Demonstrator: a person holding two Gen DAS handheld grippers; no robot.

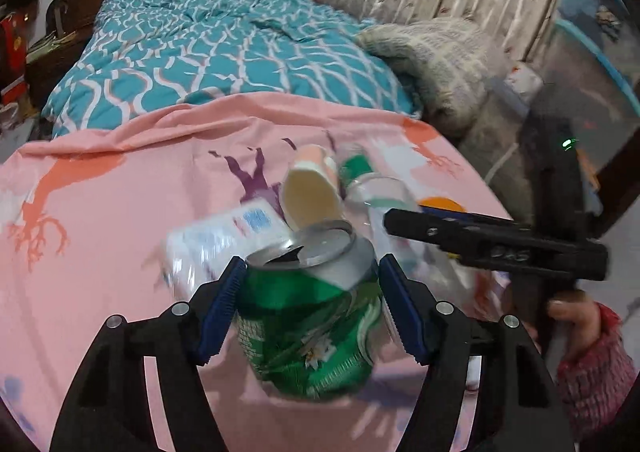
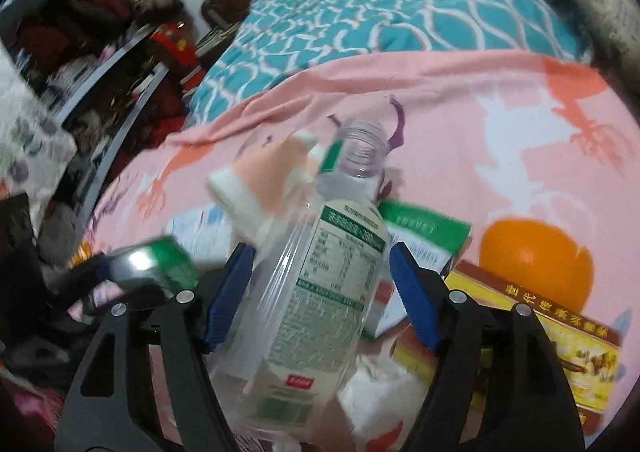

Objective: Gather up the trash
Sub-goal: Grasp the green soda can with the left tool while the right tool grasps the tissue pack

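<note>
1. A bed fills both views: a pink sheet (image 1: pixel 100 252) printed with coral and purple deer shapes lies over its near part, and a teal quilt (image 1: pixel 208 47) with a white lattice pattern covers the far part.
2. The left gripper (image 1: pixel 312 312) angles down toward the sheet, its black arms reaching in from the lower edge of its own view. Its blue pads (image 1: pixel 224 312) flank a green drink can (image 1: pixel 316 316); the left pad lies against the can's side, while a thin gap seems to show at the right pad, so a firm pinch cannot be told.
3. The can is dented and crumpled, its silver top tilted toward the camera with the mouth open. It sits at the near edge of the litter heap on the pink sheet.
4. The right gripper (image 2: pixel 320 292) also points steeply down, and a hand (image 1: pixel 568 316) in a red patterned sleeve grips its handle at the right of the left wrist view. Its jaws stand spread on either side of a clear plastic bottle (image 2: pixel 320 292), with the pads not visibly pressing.
5. The bottle is uncapped and looks empty, with a white and green printed label, its neck pointing away from the camera.
6. Around it lie a tipped paper cup (image 1: pixel 312 195), a white and blue packet (image 1: pixel 224 240), a green and white packet (image 2: pixel 428 236), a yellow box (image 2: pixel 552 344) and an orange (image 2: pixel 536 264).
</note>
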